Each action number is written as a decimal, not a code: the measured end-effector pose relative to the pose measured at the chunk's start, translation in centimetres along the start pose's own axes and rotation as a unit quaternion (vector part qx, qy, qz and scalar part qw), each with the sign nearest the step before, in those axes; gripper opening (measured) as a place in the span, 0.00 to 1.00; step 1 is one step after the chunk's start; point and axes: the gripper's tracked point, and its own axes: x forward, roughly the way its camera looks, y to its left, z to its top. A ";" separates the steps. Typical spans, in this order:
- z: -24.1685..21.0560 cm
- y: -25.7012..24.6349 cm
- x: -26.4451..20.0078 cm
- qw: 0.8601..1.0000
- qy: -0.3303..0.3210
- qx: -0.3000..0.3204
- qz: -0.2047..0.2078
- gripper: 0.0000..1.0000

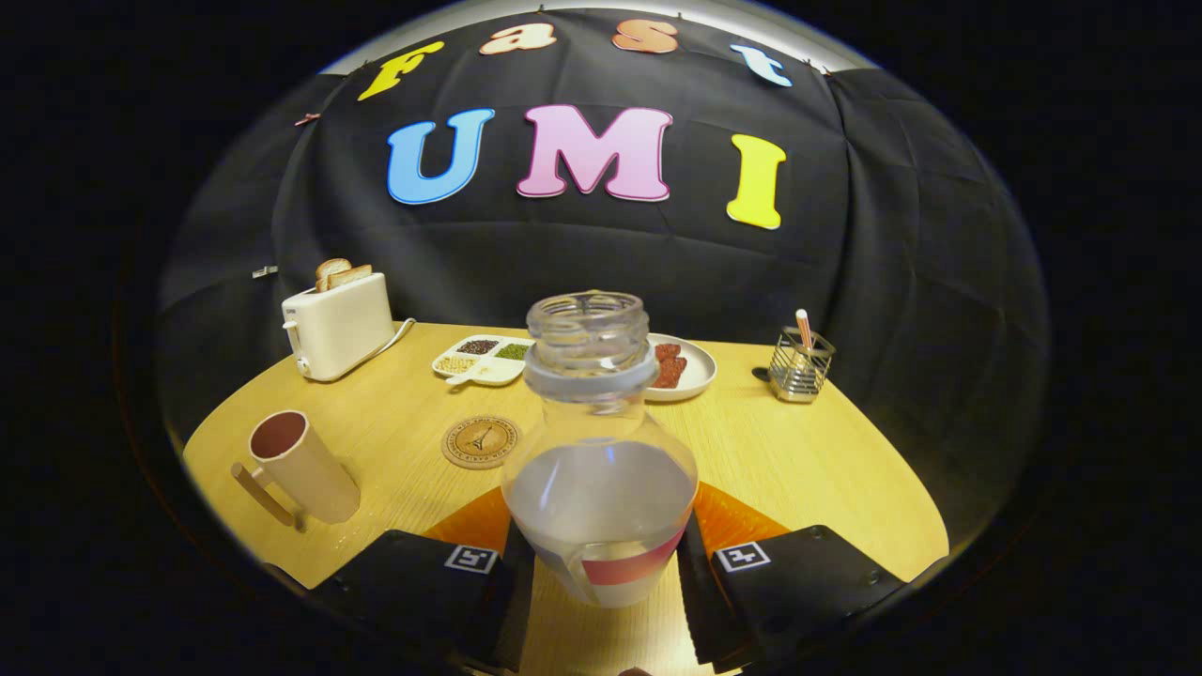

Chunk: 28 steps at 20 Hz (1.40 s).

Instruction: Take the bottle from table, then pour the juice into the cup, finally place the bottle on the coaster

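A clear, round-bodied plastic bottle (601,451), uncapped and partly filled with pale juice, is being pinched between the two fingers of the gripper (601,563), one finger pressing on each side of its lower body. The bottle is being held upright, seemingly lifted just above the near edge of the light wooden table (798,469). The taking step is judged to be in hand or just finished; pouring is expected next, which calls for the bottle to be carried left and tipped over the cup. A tan plastic cup with a handle (300,465) is standing near the table's left edge, well apart from the fingers. A round cork coaster (481,441) is lying beyond the fingers, just left of the bottle, towards the middle of the table. A white toaster holding bread (338,324) is sitting at the far left corner.
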 end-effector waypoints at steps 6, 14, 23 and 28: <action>3.6 2.8 -0.1 0.996 -0.016 -0.086 0.009 0.69; 5.9 7.0 -0.1 0.966 -0.005 -0.255 -0.030 0.69; 8.0 11.0 0.2 0.907 -0.010 -0.412 -0.088 0.69; 9.2 13.0 0.2 0.853 -0.029 -0.512 -0.099 0.68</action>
